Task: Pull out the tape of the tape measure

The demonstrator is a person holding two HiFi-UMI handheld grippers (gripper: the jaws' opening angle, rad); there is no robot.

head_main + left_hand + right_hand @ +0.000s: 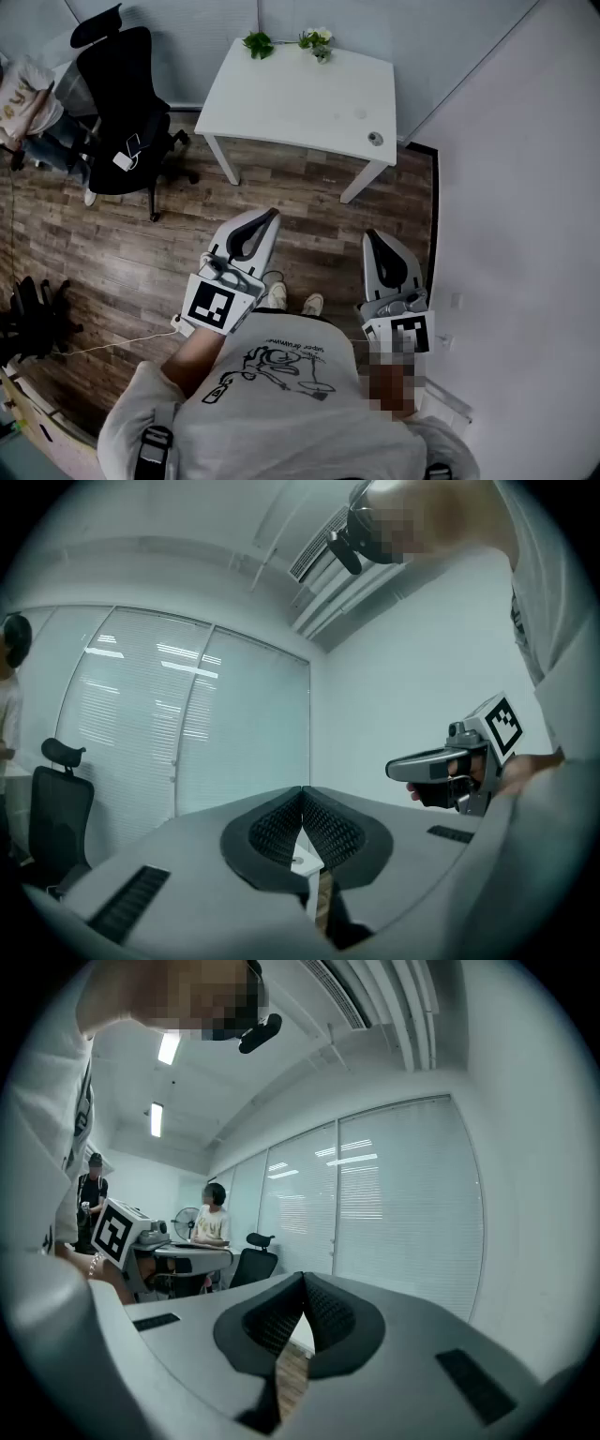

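Note:
A small round grey object (375, 139), possibly the tape measure, lies near the right front corner of the white table (291, 94). I stand well back from the table with both grippers held level over the wooden floor. My left gripper (265, 217) is shut and empty; its ribbed pads (281, 827) meet at the tip in the left gripper view. My right gripper (373, 236) is also shut with nothing between its pads (328, 1312). Each gripper shows in the other's view: the right gripper (398, 767) and the left gripper (169, 1258).
Two small plants (258, 42) stand at the table's far edge. A black office chair (117, 103) is to the left of the table, and a seated person (23, 103) is beyond it. A white wall (525, 234) runs along the right. A cable (112, 342) lies on the floor.

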